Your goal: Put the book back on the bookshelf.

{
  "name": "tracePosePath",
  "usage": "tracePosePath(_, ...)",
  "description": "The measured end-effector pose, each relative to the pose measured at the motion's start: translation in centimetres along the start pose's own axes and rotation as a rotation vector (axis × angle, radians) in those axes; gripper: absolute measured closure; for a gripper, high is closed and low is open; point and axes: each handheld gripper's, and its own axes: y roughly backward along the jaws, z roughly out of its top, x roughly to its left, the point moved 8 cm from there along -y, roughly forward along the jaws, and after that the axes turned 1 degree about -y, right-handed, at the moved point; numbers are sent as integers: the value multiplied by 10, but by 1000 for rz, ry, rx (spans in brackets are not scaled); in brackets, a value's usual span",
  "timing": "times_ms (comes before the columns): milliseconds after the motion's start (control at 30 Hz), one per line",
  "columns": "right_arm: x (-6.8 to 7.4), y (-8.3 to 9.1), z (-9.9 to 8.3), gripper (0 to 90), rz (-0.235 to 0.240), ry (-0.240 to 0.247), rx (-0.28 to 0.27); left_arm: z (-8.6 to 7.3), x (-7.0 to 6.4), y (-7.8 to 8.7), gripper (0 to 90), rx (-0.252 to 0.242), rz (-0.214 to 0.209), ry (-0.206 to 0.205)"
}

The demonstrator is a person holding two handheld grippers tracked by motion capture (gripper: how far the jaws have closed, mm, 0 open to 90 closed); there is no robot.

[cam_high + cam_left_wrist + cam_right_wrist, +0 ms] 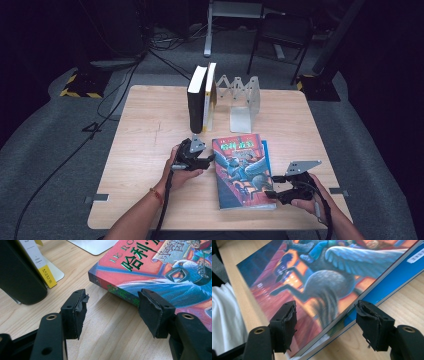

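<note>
Right gripper [274, 192]: fingers spread, straddling the colourful book's [242, 167] 5 o'clock corner, set to lift it.
Left gripper [210, 159]: fingers apart, lined up on its 10 o'clock edge.
Colourful book: flat, counter [145, 145] centre, atop a blue book [387, 282].
Bookend [243, 102]: 12 o'clock, upright books [201, 97] leaning there, likely destination.

room: dim, dark walls | floor [45, 130]: grey carpet around the bench [150, 115] | bench: light wood | chair [280, 35]: dark, beyond the bench | cables [107, 95]: trailing left of the bench | hazard-striped base [80, 87]: beyond the bench's far-left corner
</note>
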Motion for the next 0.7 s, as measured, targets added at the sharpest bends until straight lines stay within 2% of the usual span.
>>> tracePosePath(67,-3,-3,2,332,10,-3,5,-2,-2,1,395,22,-5,-10)
tracePosePath(133,-4,-5,5,321,7,25,18,-3,-5,3,400,31,-20,-30)
tracePosePath(200,-8,-9,10,305,9,24,40,-4,-6,4,396,30,-27,-28)
tracePosePath(267,-9,-10,11,295,13,21,46,-5,-7,4,394,26,-31,-27)
tracePosePath(333,-16,-15,15,260,30,-9,64,-5,-8,5,389,26,-30,-23)
tracePosePath(433,-19,-19,17,239,42,-7,77,-7,-7,5,387,42,-19,-29)
tracePosePath(500,-19,-20,20,235,20,28,72,-10,-7,4,389,53,-21,-31)
tracePosePath(600,-19,-21,22,237,14,50,60,-15,-6,1,381,79,-16,-40)
tracePosePath(667,-20,-19,23,301,11,46,44,-17,-7,0,395,70,-37,-18)
tracePosePath(700,-21,-19,23,323,7,47,35,-16,-7,-2,404,75,-26,-31)
